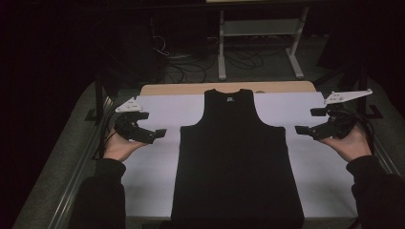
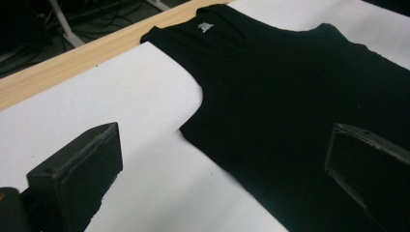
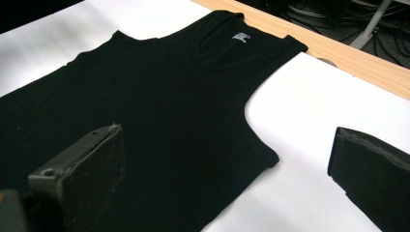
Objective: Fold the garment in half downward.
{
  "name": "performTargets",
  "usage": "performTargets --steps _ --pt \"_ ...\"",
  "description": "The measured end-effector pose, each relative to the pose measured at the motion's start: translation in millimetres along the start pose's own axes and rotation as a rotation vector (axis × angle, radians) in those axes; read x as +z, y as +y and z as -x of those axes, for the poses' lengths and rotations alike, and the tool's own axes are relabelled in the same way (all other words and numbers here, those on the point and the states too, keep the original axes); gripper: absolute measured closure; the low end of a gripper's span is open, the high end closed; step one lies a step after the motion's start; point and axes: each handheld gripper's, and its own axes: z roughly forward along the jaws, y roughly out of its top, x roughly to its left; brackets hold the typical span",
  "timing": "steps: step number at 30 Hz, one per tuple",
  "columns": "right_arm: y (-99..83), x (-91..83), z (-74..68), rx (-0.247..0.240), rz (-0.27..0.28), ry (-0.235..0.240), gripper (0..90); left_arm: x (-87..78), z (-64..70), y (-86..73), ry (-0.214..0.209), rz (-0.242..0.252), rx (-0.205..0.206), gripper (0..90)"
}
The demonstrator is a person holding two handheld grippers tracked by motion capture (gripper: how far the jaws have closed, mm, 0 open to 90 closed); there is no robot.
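Black cotton-like fabric lies flat down the middle of the white table cover [image 1: 153, 176]: a sleeveless tank top [image 1: 236, 157], neck toward the far wooden table edge [image 1: 191, 88], hem at the near edge, a small pale label [image 2: 206, 27] inside the collar. Just off its armhole on one side, the left gripper [image 1: 160, 133] hovers with jaws spread wide and nothing between them. On the other side the right gripper [image 1: 302, 130] hangs likewise, jaws wide apart and empty, pointing inward at the tank top.
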Motion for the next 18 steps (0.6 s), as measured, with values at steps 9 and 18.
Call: performTargets --steps 9,18 --pt "6.4 6.9 8.6 -0.003 -0.014 -0.001 0.0 8.2 -6.5 8.4 -0.013 -0.028 0.006 0.0" --pt "9.5 15.3 21.5 0.014 -0.027 -0.006 0.0 17.2 -12.9 17.8 -0.021 -0.034 0.004 0.0"
